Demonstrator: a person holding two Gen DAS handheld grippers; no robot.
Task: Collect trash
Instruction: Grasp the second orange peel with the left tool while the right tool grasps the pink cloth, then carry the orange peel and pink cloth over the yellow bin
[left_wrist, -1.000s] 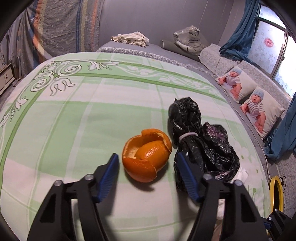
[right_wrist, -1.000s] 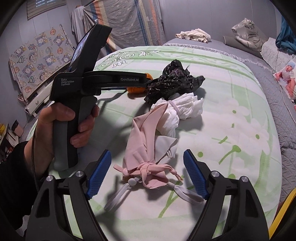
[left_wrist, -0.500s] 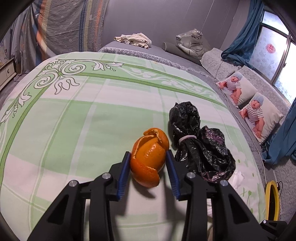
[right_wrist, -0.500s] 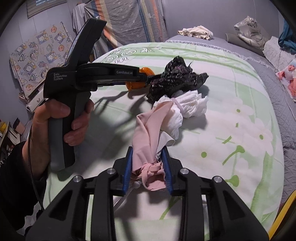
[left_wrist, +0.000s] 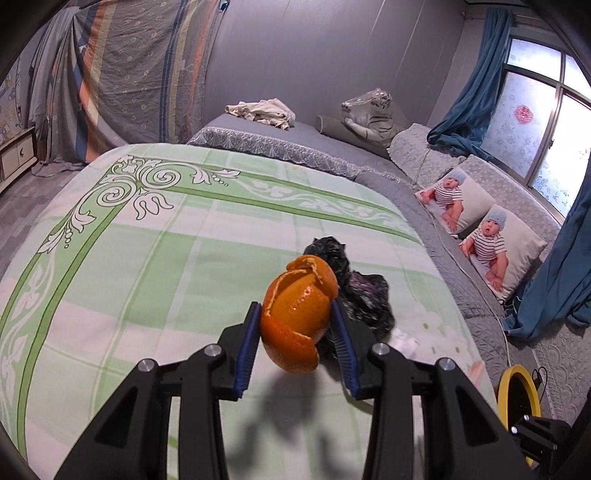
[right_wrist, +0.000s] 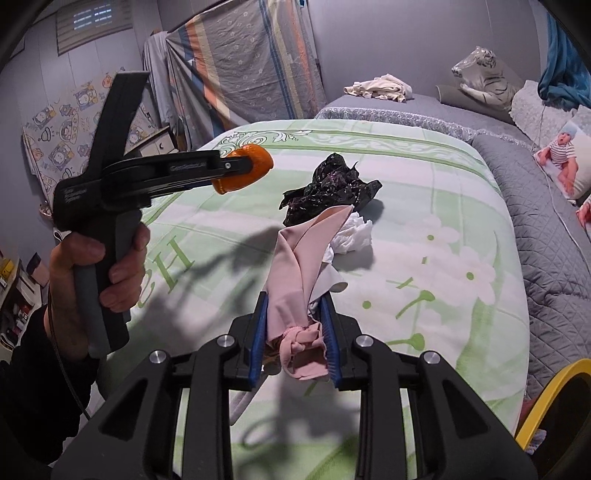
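My left gripper (left_wrist: 297, 341) is shut on an orange peel (left_wrist: 299, 314) and holds it above the green-patterned bedspread (left_wrist: 147, 258); it also shows in the right wrist view (right_wrist: 243, 168), raised at the left. My right gripper (right_wrist: 295, 339) is shut on a pink cloth mask (right_wrist: 295, 280), lifted off the bed. A crumpled black plastic bag (right_wrist: 328, 192) and a white tissue wad (right_wrist: 352, 236) lie on the bedspread beyond it. The black bag (left_wrist: 362, 299) sits just behind the peel in the left wrist view.
A yellow-rimmed bin (right_wrist: 554, 398) stands at the bed's lower right, also in the left wrist view (left_wrist: 517, 395). Grey quilt (right_wrist: 546, 229), baby-print pillows (left_wrist: 491, 236), a tiger plush (left_wrist: 369, 114) and a cloth heap (left_wrist: 262, 109) lie farther back.
Both grippers closed: the left on the orange peel, the right on the pink mask. Both have since lifted their loads off the bedspread.
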